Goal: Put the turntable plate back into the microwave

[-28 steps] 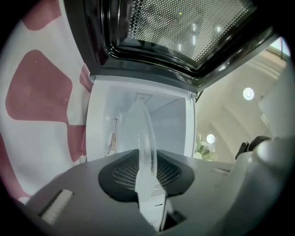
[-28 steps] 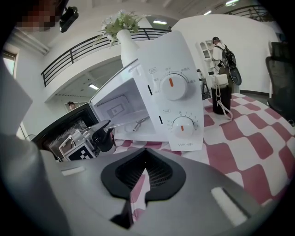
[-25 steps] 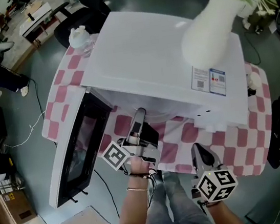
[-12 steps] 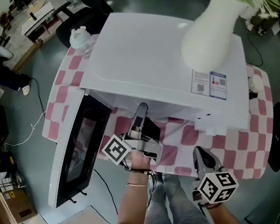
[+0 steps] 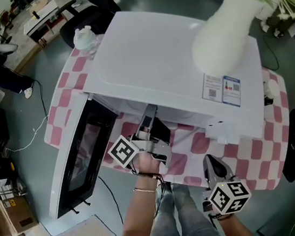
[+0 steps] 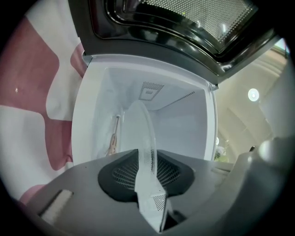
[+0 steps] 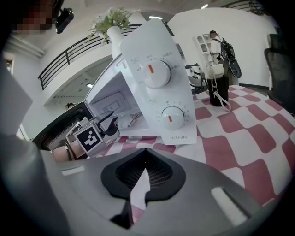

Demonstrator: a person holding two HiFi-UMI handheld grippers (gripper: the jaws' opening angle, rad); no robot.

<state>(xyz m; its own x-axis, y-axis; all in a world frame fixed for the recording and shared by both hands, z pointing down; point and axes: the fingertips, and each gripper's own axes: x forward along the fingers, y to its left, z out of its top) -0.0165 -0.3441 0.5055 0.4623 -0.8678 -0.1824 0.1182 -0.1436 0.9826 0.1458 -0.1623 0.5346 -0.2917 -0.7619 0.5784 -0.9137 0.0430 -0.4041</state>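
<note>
The turntable plate (image 6: 140, 133) is gripped edge-on between the 2 jaws of the left gripper (image 5: 149, 121) and reaches into the open microwave (image 5: 166, 57), right of its door (image 5: 79, 157). The right gripper (image 5: 213, 168) is closed with nothing in it, above the near right edge of the table (image 5: 250, 154).

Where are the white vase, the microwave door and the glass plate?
white ceramic vase (image 5: 221, 30): head view, its belly.
open white microwave door (image 5: 82, 156): head view, its dark window.
clear glass turntable plate (image 6: 144, 138): left gripper view, its thin edge.
</note>
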